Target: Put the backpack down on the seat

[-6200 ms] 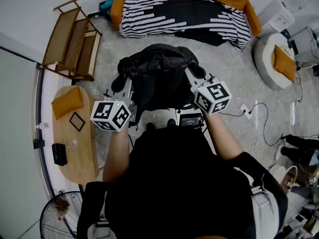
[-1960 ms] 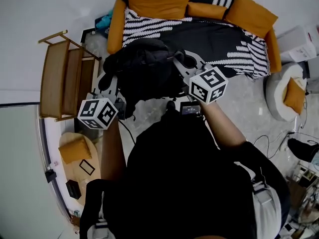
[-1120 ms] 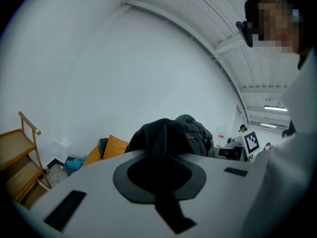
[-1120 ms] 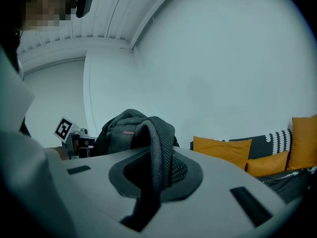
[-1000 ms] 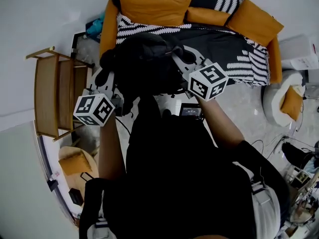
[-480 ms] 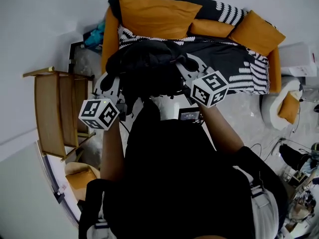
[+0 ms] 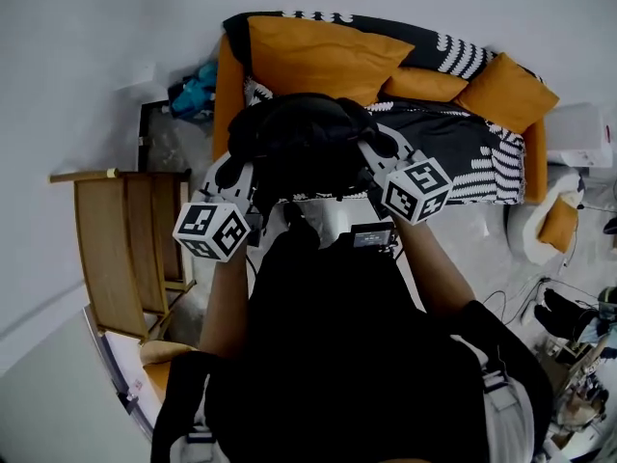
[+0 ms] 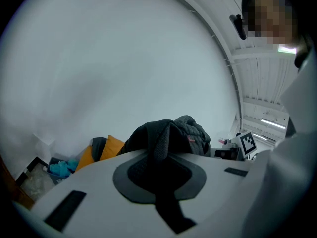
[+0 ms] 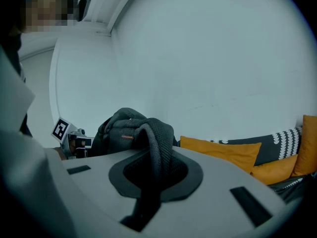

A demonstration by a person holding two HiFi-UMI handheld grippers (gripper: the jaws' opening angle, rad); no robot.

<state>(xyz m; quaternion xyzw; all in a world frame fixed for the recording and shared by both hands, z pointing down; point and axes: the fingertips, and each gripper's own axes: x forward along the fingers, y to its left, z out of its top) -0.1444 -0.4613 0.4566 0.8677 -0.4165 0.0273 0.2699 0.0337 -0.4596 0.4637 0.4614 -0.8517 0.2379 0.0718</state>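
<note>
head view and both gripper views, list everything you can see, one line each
backpack: one, black, held up over the sofa's left end
sofa: one, orange with a black-and-white striped cover, against the wall
cushions: three, orange, along the sofa back
wooden rack: one, brown, on the floor at left
bundle: one, teal, beside the sofa's left arm
round seat: one, white, at right, with an orange cushion on it
cables: several, dark, on the floor at right
left gripper: one, grey, shut on a backpack strap
right gripper: one, grey, shut on the other strap
</note>
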